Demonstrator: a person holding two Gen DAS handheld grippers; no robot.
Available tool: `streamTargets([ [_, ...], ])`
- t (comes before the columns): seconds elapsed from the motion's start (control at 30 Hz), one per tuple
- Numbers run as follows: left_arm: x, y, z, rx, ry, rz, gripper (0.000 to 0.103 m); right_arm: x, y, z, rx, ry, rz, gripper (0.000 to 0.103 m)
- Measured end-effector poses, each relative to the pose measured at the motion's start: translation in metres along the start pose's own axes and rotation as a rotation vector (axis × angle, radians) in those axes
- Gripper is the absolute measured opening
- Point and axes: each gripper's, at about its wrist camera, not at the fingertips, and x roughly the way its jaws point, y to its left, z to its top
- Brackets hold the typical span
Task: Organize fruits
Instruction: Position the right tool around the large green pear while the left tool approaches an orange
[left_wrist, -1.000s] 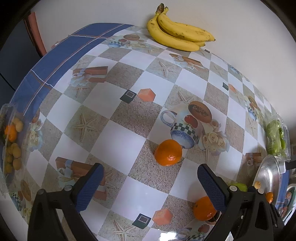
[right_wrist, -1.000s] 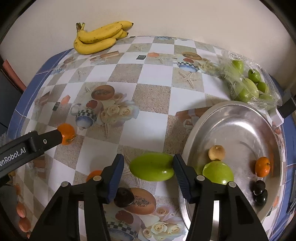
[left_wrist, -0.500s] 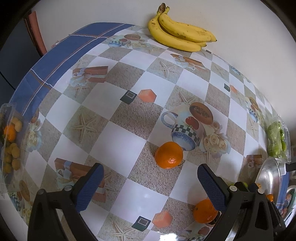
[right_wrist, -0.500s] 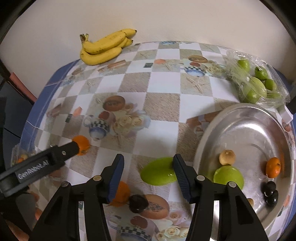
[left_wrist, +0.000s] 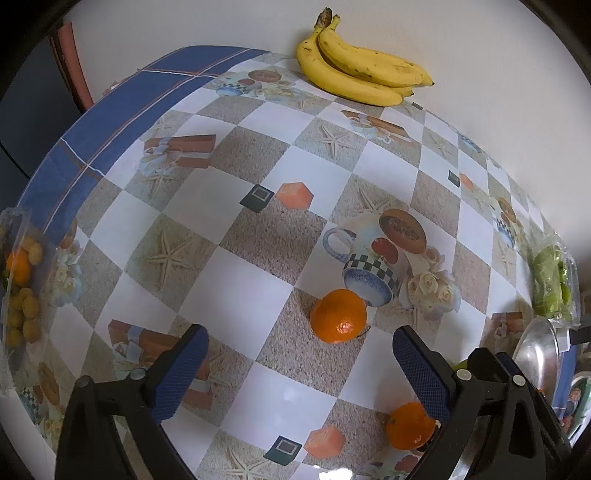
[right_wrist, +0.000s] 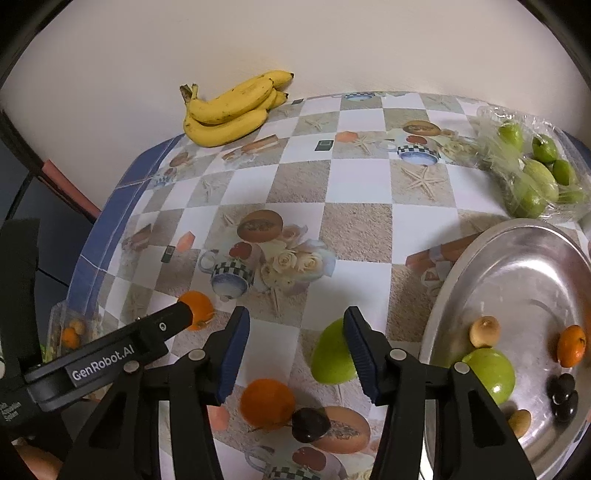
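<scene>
Only the right wrist view shows the steel tray (right_wrist: 517, 266) from above: inside it lie a green apple (right_wrist: 489, 373), a small orange (right_wrist: 570, 345), two tan round fruits and a pair of dark ones, while the left wrist view catches just a sliver of the tray's rim (left_wrist: 537, 354). The left wrist view alone shows a clear pack of small yellow and orange fruit (left_wrist: 20, 291) at the worktop's left edge. Both views show the bananas (right_wrist: 232, 109) against the wall at the far edge and the bag of green fruit (right_wrist: 532, 170) beyond the tray. The middle of the chequered worktop (left_wrist: 236, 295) lies open; its blue border marks the left drop-off. The left gripper (left_wrist: 299, 369) is released, its jaws wide with nothing between them, angled steeply down, with one orange (left_wrist: 338, 315) ahead of its fingers and a second orange (left_wrist: 410, 424) by its right finger. The right gripper (right_wrist: 295, 354) tilts down over the worktop, jaws apart and having just been narrowing, gripping nothing; a green mango (right_wrist: 330, 356) lies partly behind its right finger, just outside the tray, and a dark fruit (right_wrist: 310, 424) sits touching the second orange.
</scene>
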Motion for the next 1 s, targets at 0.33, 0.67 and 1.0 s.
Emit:
streamTargets([
  [0.33, 0.006, -0.002, 0.002, 0.007, 0.0, -0.001, 0.094, -0.008, -0.023, 0.005, 0.059, -0.017, -0.057, 0.047],
  [0.67, 0.021, -0.006, 0.003, -0.003, 0.031, -0.041, 0.081, 0.002, -0.03, 0.002, 0.038, 0.044, -0.165, 0.043],
  [1.0, 0.032, -0.014, 0.007, 0.011, 0.049, -0.087, 0.048, 0.004, -0.028, 0.002, 0.048, 0.042, -0.122, 0.042],
])
